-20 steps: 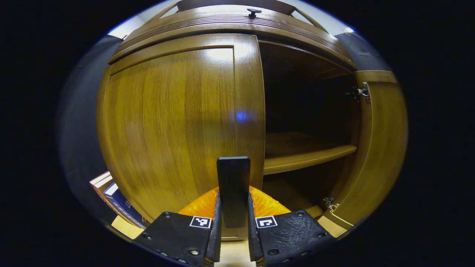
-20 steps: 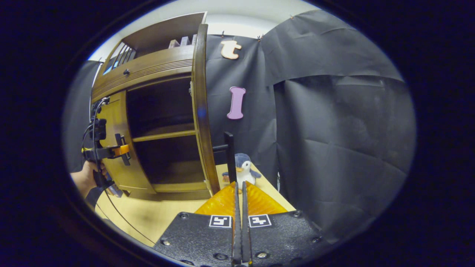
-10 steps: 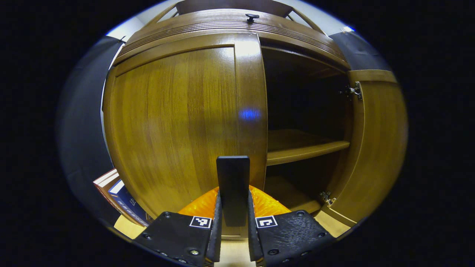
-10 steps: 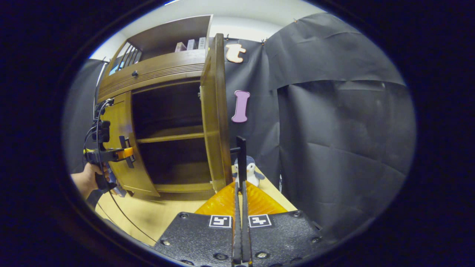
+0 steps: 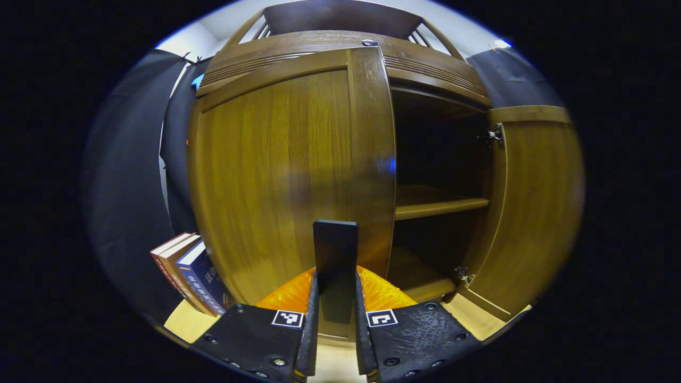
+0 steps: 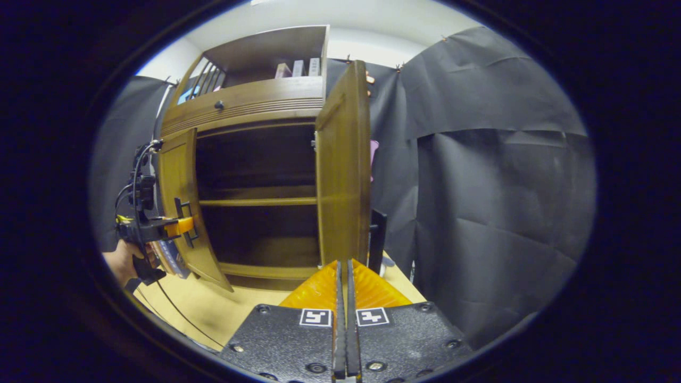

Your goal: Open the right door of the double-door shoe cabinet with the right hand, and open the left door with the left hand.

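left door [image 5: 287, 175] swung wider since earlier | left gripper [image 5: 335, 298] clamped on handle [image 5: 335, 266]; right gripper [image 6: 343, 308] fingers together, free | pull along hinge arc, steady

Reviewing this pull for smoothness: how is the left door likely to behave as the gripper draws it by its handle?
The left door looks like a rigid wooden panel, so it probably won't flex. It should swing in an arc, as the right door does on its metal hinges. The left gripper clamps the flat black handle, likely resisting slip.

books [image 5: 189, 274] left of cabinet [image 6: 255, 101], shelf [image 6: 258, 201] inside
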Action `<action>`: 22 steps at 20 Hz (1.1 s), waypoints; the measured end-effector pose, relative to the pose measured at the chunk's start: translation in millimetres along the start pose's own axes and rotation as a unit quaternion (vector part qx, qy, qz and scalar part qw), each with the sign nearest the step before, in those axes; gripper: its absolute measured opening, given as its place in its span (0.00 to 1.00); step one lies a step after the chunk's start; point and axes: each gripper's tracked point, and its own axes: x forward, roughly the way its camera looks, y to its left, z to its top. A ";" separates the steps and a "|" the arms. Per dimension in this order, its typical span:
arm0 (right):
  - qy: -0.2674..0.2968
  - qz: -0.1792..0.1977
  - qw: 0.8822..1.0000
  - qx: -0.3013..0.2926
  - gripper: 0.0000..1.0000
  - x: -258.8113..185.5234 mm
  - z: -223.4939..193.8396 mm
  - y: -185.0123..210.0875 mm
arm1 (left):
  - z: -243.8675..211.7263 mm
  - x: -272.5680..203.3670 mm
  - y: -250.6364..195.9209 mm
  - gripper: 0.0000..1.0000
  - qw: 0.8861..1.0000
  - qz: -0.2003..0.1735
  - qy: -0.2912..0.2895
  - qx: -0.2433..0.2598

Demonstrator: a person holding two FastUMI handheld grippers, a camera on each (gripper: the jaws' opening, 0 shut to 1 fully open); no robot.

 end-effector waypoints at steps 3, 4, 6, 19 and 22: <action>-0.005 0.022 1.000 -0.006 0.05 3.5 1.2 15.0 | -3.6 -18.9 9.4 0.29 1.000 0.007 0.001 -0.003; -0.006 0.028 1.000 -0.008 0.06 6.4 3.2 17.9 | -4.7 -25.0 13.1 0.29 1.000 0.010 0.001 0.000; -0.006 0.039 0.999 -0.013 0.08 9.0 2.9 23.7 | -8.3 -38.1 23.3 0.29 1.000 0.019 0.002 0.005; 0.002 0.101 0.994 -0.034 0.58 23.9 2.6 66.7 | -26.6 -112.2 105.8 0.27 0.993 0.114 0.006 -0.010; 0.004 0.106 0.994 -0.035 0.59 28.0 1.7 74.9 | -29.7 -125.1 127.9 0.27 0.991 0.132 0.007 -0.021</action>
